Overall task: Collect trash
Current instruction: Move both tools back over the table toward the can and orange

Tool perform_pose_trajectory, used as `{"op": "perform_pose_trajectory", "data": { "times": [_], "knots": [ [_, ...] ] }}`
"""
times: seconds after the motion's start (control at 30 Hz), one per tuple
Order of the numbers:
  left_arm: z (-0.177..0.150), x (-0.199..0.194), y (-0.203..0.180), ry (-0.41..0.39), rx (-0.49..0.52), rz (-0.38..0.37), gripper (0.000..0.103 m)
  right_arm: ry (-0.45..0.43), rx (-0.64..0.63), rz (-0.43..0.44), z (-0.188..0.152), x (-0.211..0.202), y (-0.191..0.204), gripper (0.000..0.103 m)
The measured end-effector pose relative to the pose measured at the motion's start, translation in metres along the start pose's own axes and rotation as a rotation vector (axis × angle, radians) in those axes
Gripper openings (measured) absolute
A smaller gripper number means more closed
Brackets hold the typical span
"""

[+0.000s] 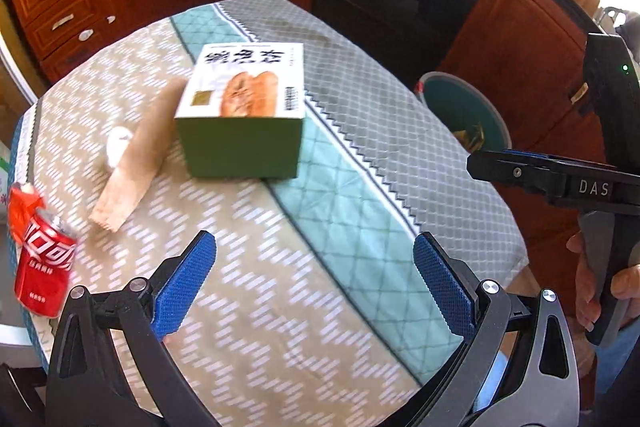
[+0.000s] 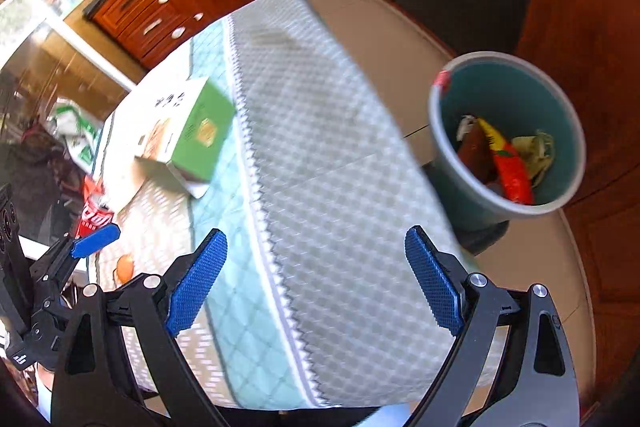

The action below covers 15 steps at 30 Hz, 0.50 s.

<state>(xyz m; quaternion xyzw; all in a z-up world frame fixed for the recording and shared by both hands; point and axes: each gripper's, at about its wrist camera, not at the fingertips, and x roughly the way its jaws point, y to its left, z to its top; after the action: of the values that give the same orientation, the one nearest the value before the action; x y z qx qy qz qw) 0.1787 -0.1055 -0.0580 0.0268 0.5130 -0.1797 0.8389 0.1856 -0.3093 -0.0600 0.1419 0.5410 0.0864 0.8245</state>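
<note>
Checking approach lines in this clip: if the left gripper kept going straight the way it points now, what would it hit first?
Probably the bare tablecloth. The left gripper, jaws open and empty, points down at the cloth, short of the green box. Depth is hard to judge, so the box is the next candidate.

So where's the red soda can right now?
In the left wrist view the red soda can stands upright at the left edge of the table, by a crumpled red wrapper, with the brown paper bag to its right.
</note>
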Motion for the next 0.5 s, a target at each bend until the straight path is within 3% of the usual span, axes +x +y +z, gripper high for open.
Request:
{"op": "perform_pose_trajectory", "data": {
  "times": [0.23, 0.5],
  "knots": [
    [-0.046, -0.025, 0.071, -0.012, -0.064, 0.073, 0.099, 0.054, -0.142, 0.043, -0.021, 0.022, 0.089, 0.087],
    [-0.083, -0.053, 0.126, -0.058, -0.142, 0.085, 0.099, 0.090, -0.221, 0.037, -0.041, 0.049, 0.152, 0.087]
  ]
}}
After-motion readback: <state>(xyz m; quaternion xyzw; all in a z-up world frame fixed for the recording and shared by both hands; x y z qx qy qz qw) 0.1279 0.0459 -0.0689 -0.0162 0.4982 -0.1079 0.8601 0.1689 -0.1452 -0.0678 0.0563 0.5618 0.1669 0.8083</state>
